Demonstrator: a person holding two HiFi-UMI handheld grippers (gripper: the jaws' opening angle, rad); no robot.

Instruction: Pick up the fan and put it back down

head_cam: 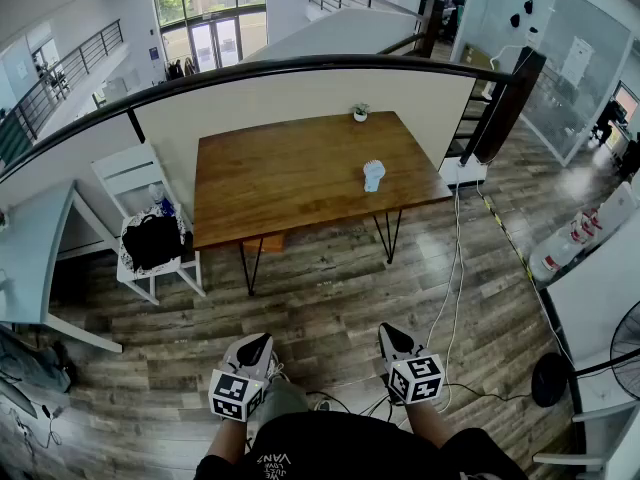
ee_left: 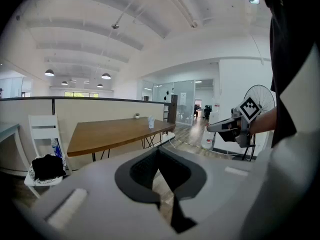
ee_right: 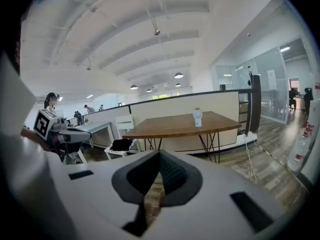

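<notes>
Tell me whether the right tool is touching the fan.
Apart. The head view shows the right tool down by the person, with open floor between it and the table where the fan stands.

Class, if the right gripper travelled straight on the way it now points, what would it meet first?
Probably the wooden floor short of the table: the right gripper, shut and empty, tilts slightly downward. Depth is unclear.
</notes>
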